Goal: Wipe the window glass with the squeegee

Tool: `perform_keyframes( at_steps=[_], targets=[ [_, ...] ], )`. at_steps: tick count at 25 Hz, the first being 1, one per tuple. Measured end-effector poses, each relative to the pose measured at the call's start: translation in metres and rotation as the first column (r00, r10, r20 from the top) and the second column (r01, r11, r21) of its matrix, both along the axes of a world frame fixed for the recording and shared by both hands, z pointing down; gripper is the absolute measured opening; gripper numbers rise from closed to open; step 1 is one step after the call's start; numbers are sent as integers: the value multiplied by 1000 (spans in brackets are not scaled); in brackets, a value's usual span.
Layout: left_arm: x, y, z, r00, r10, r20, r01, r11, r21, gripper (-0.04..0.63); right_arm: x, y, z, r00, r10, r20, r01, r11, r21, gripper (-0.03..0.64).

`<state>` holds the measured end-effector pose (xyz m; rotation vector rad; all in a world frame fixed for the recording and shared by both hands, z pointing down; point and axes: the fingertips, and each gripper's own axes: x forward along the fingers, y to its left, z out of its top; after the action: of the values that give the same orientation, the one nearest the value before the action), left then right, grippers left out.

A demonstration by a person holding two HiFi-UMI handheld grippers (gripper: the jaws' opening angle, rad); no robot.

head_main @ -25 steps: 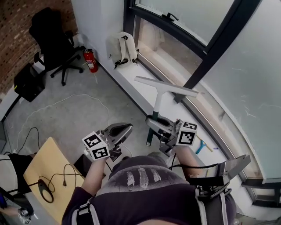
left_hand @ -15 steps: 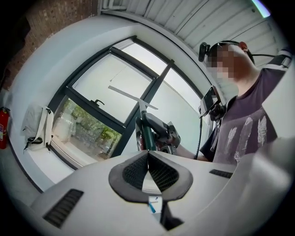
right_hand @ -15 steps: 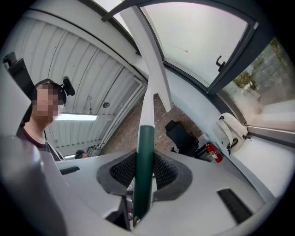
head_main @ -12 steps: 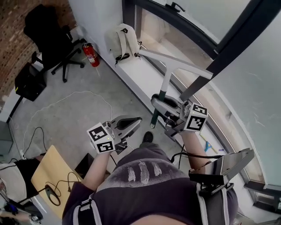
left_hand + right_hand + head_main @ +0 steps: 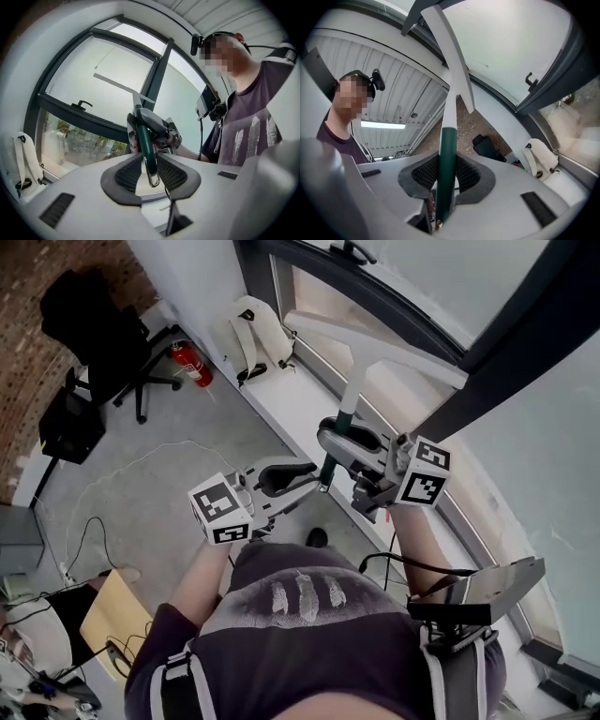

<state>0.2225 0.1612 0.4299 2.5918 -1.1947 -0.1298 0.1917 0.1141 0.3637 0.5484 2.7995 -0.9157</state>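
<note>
Soft, even daylight comes through the tall dark-framed window glass [image 5: 553,446], leaving faint shadows. Both gripper views bulge, blackening at their round edges; nearest surfaces blur. A white ceiling strip light [image 5: 382,125] glares.

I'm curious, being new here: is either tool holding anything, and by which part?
The right tool clamps the squeegee by its green handle. The left tool, jaws just opening, has the handle's lower end between them, apparently not gripped.

Window frame [image 5: 525,324] close ahead; backpack [image 5: 251,334] at sill [image 5: 298,409] end; floor [image 5: 169,493] open.
</note>
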Motion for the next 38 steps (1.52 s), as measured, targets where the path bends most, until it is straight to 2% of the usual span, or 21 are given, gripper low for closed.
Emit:
perform_keyframes(
  at_steps=[2,4,6,8,10,14,17,20,23,26,28,32,33,35,36,38],
  targets=[
    [6,-5,-8,999,41,-8,-40,999,18,157,0,4,-10,1000,11,7,-11,999,36,78],
    [9,-13,-18,997,80,-18,-79,996,44,189,-1,8,-22,1000,20,18,-21,998,66,78],
    [7,-32,-27,992,123,-37,-120,990,76,189,-9,0,-29,999,33,20,-35,995,96,78],
    [-5,-67,-28,981,186,-52,-179,978,110,187,-25,-30,-27,997,71,13,-72,989,125,78],
    [-27,-105,-22,967,243,-72,-231,963,141,187,-48,-69,-20,993,117,5,-116,983,140,78],
    [-81,-153,-19,941,303,-148,-278,946,167,158,-98,-117,-18,982,186,-10,-183,973,140,78],
    [-117,-187,-32,908,390,-150,-362,913,187,106,-131,-151,-34,964,267,8,-265,953,143,78],
    [-146,-214,-44,874,447,-188,-411,889,202,103,-157,-178,-47,952,306,20,-306,943,128,78],
    [-156,-239,-59,850,463,-251,-420,883,209,101,-164,-207,-61,926,376,20,-376,921,106,78],
    [-152,-259,-68,814,460,-355,-415,888,199,101,-159,-233,-68,899,437,-31,-434,898,75,78],
    [-144,-269,-71,801,459,-383,-413,888,200,101,-154,-244,-70,883,464,-64,-458,884,87,78],
    [-121,-281,-75,794,486,-366,-433,874,220,101,-134,-256,-72,869,480,-117,-461,873,160,78],
    [-114,-283,-75,794,496,-352,-444,868,222,101,-129,-259,-73,857,498,-136,-465,859,212,78],
    [-104,-289,-78,800,511,-316,-455,859,235,101,-118,-267,-77,818,554,-152,-481,805,348,78],
    [-100,-293,-83,807,515,-289,-453,854,257,101,-112,-269,-84,812,568,-137,-486,786,381,78],
    [-88,-301,-103,816,524,-244,-446,839,311,101,-100,-273,-107,827,557,-71,-498,786,367,77]
  ],
)
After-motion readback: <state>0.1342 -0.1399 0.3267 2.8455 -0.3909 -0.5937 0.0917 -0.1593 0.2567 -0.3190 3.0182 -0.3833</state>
